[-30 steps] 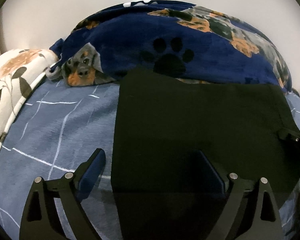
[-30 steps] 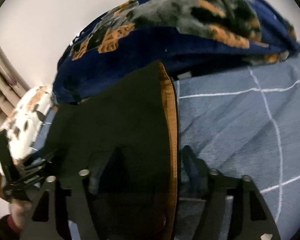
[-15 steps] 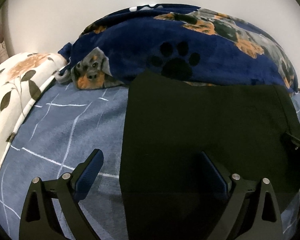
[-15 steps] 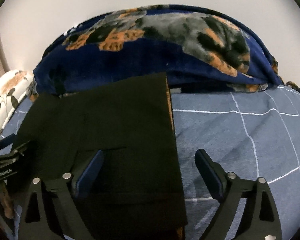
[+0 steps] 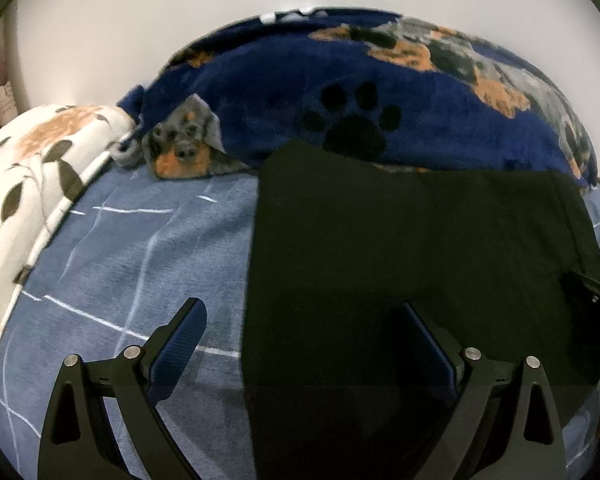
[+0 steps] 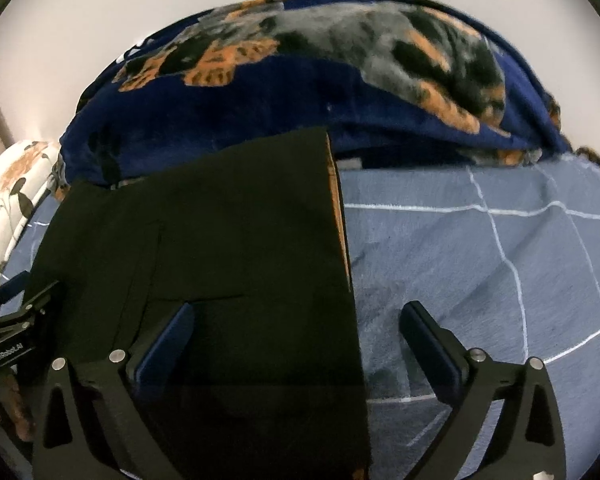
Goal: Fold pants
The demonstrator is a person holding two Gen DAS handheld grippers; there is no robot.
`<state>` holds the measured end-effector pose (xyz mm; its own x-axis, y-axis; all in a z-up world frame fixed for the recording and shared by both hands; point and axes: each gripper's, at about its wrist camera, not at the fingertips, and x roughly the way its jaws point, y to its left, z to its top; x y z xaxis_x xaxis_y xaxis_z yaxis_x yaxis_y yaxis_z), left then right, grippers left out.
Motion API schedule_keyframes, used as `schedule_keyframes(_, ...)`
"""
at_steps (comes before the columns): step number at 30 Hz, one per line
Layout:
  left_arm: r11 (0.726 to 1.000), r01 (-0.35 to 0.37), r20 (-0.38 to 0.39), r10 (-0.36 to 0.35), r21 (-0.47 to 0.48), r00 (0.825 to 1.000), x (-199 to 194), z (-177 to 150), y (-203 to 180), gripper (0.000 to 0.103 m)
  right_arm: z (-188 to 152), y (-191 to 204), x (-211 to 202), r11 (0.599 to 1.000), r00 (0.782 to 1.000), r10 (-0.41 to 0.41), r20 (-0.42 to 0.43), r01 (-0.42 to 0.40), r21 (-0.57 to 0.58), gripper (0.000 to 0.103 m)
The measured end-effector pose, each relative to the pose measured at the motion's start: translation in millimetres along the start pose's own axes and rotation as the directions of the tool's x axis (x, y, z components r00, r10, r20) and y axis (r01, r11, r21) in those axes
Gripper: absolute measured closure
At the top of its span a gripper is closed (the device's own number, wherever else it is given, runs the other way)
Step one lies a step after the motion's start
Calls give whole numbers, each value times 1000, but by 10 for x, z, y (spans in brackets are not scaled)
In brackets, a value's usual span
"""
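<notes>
Judging from the left wrist view, the fold looks nearly finished: the black pants [image 5: 400, 264] lie as a flat rectangle on the bed [image 5: 132, 264], and the left tongs [image 5: 300, 344], fingers wide apart, straddle their left edge, gripping nothing; in the right wrist view the right tongs [image 6: 296, 340], likewise spread, straddle the pants' right edge, so next comes probably closing on the near hem
</notes>
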<state>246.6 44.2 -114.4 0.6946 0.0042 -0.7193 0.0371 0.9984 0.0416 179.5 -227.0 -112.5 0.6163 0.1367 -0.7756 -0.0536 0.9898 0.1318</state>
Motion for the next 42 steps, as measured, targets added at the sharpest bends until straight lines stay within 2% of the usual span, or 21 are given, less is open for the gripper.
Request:
schedule_keyframes(2, 999, -47, 69, 46, 13, 997, -213, -19, -10, 7, -37, -38, -182, 1000, 1000, -9, 18, 8, 29, 2)
schedule_keyframes(3, 999, -43, 115, 42, 10, 992, -386, -42, -5, 7, -85, -50, -369, 999, 998, 6, 54, -8, 37, 2)
schedule_keyframes(6, 1000, 10, 171, -8, -10, 985, -801, -93, 7, 7, -258, -40, -766, 998, 994, 49, 97, -52, 19, 2)
schedule_keyframes(9, 1000, 22, 244, -20, -8, 970, -1263, -161, -12, 6, -524, -44, -1193, 997, 986, 81, 148, -82, -1, 2)
schedule_keyframes(10, 1000, 23, 265, -21, -1, 964, -1388, -171, -27, 1, -599, -53, -1302, 995, 983, 95, 158, -96, -5, 2)
schedule_keyframes(12, 1000, 12, 305, -16, 13, 952, -1673, -198, -70, 0, -765, -79, -1537, 993, 977, 117, 176, -119, 1, 1)
schedule_keyframes(17, 997, -50, 345, 26, 60, 938, -2270, -209, -195, 0, -964, -145, -1968, 990, 966, 135, 219, -143, 20, 1)
schedule_keyframes(22, 997, 3, 426, -34, 74, 904, -2800, -264, -224, 0, -1005, -143, -2341, 989, 953, 141, 267, -149, 11, 1)
schedule_keyframes(26, 998, 12, 433, -34, 54, 901, -3037, -246, -252, 0, -995, -76, -2564, 987, 939, 155, 308, -163, -1, 1)
schedule_keyframes(29, 998, 61, 439, -66, 26, 896, -3162, -243, -210, 0, -1013, -12, -2707, 987, 931, 154, 331, -158, -15, 1)
schedule_keyframes(33, 993, 114, 395, -88, -42, 914, -3175, -206, -114, 0, -1034, 35, -2859, 988, 921, 148, 359, -149, -25, 0)
schedule_keyframes(36, 994, 83, 383, -50, -70, 922, -3160, -216, -111, 0, -1051, 48, -2915, 989, 918, 146, 370, -145, -28, 0)
schedule_keyframes(38, 997, 46, 397, -19, -60, 918, -3173, -240, -141, 0, -1062, 67, -2940, 989, 917, 144, 372, -142, -33, 0)
schedule_keyframes(42, 999, 34, 417, -19, -28, 909, -3210, -281, -201, 0, -1080, 107, -2952, 990, 919, 138, 370, -131, -45, 0)
